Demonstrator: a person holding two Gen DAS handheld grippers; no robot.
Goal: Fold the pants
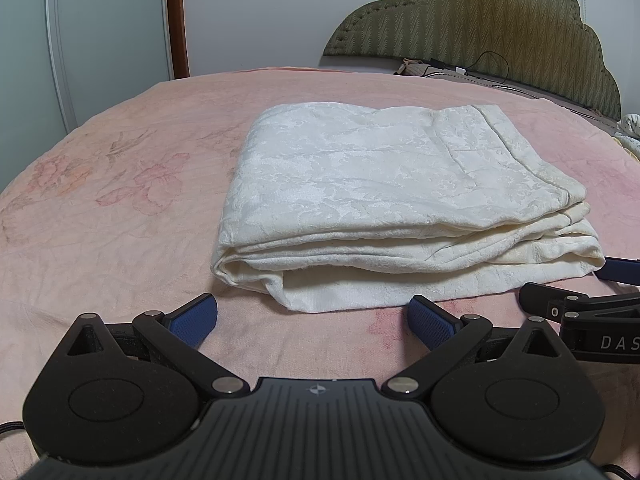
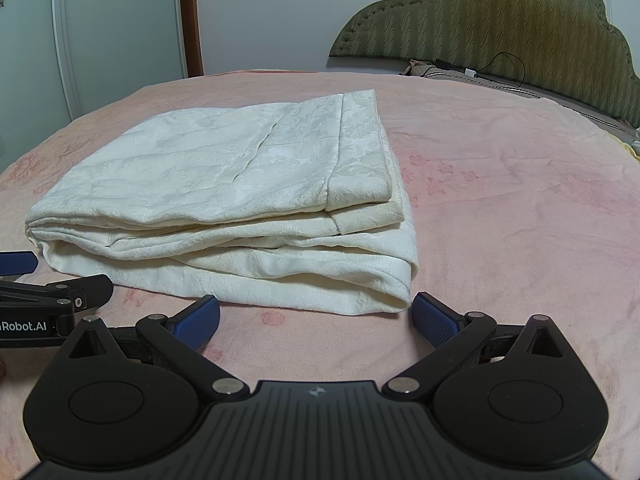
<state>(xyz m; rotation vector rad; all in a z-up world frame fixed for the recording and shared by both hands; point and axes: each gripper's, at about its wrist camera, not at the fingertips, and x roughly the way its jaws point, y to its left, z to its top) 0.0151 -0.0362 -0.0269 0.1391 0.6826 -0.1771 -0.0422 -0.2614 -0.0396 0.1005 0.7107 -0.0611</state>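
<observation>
The cream-white patterned pants [image 1: 380,196] lie folded into a thick rectangular stack on the pink bedspread [image 1: 120,208]; they also show in the right wrist view [image 2: 224,200]. My left gripper [image 1: 312,320] is open and empty, resting just in front of the stack's near left corner. My right gripper [image 2: 316,318] is open and empty, just in front of the stack's near right corner. Each gripper shows at the edge of the other's view: the right one [image 1: 592,300], the left one [image 2: 40,284].
The pink floral bedspread [image 2: 500,200] covers the whole bed. A green padded headboard [image 1: 480,16] stands at the back right, with a cable and small items [image 1: 452,68] at its foot. A white wardrobe [image 1: 80,40] and a wall stand behind.
</observation>
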